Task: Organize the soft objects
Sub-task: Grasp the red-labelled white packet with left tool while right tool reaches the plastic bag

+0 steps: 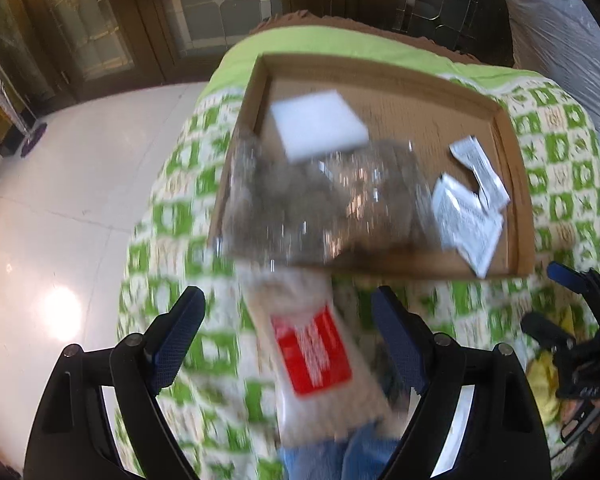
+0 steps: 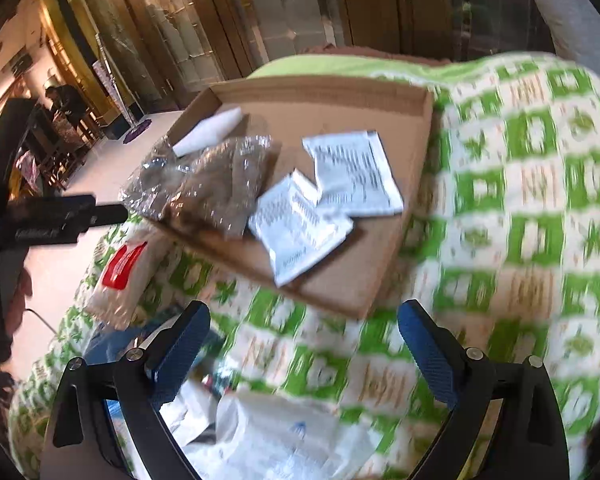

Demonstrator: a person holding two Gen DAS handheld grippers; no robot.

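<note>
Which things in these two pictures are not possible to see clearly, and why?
- Print on the white sachets: blurred and too small in both wrist views.
- Text on the red label of the packet: smeared by motion, left wrist view.
- Contents of the clear bag in the cardboard tray: glare and blur.
- White plastic pile: cut by the bottom edge, right wrist view.

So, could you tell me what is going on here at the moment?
A person with two handheld grippers is sorting soft items into a cardboard tray on a green-patterned blanket. The tray holds a white foam pad, a clear bag and white sachets. Both the left gripper and right gripper are open and empty; a red-labelled packet lies outside the tray.
</note>
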